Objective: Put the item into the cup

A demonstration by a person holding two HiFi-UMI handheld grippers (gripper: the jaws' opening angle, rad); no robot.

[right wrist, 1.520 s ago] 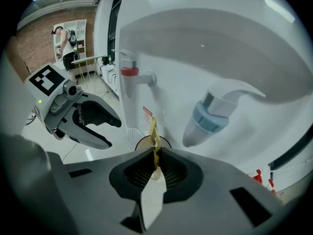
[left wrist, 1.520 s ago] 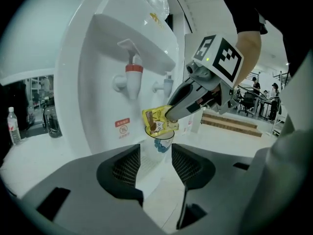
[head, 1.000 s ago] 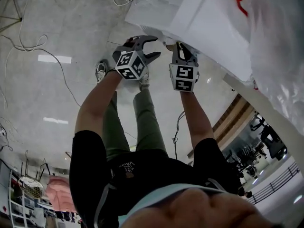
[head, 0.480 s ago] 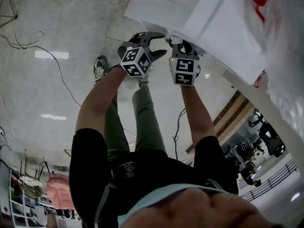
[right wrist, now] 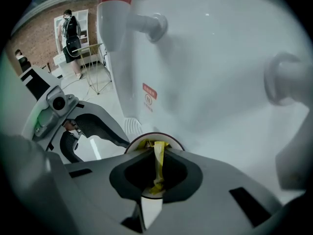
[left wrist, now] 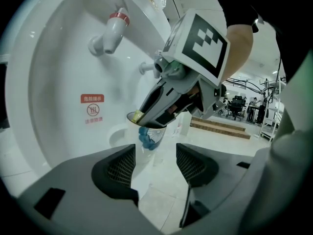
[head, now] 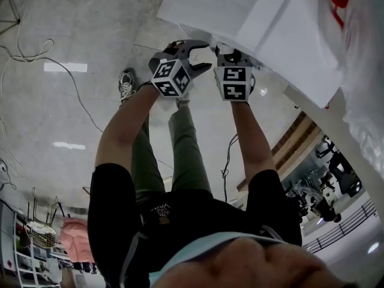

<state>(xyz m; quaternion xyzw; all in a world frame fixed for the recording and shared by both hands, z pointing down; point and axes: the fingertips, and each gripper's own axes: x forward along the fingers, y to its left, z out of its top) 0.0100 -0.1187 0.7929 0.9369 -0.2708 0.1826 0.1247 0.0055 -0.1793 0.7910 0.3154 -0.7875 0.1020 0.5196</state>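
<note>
- Two grippers are working at a white water dispenser (left wrist: 54,77); in the head view the left gripper (head: 200,56) and right gripper (head: 232,57) sit side by side, near each other.
- Right gripper: jaws clenched on a thin yellow paper-like strip (right wrist: 158,166), pinched edge-on between the pads.
- The strip runs along the jaw line from the throat out to the tips.
- The strip's far end reaches the mouth of a white cup with dark rim and blue pattern (left wrist: 149,137). In the right gripper view the rim arcs just past the jaw tips, with yellow showing over the opening.
- Can't tell how deep the strip goes into the cup.
- From the left gripper view, the right gripper's tips angle down onto the cup rim, and a small yellow bit shows right at the rim.
- Left gripper: jaws spread, nothing between them. The cup stands beyond the tips, slightly left of the gap, not touching.
- The cup stands on the dispenser's drip ledge, below the red-collared tap (left wrist: 115,25), with the red warning label (left wrist: 92,109) on the wall beside it.
</note>
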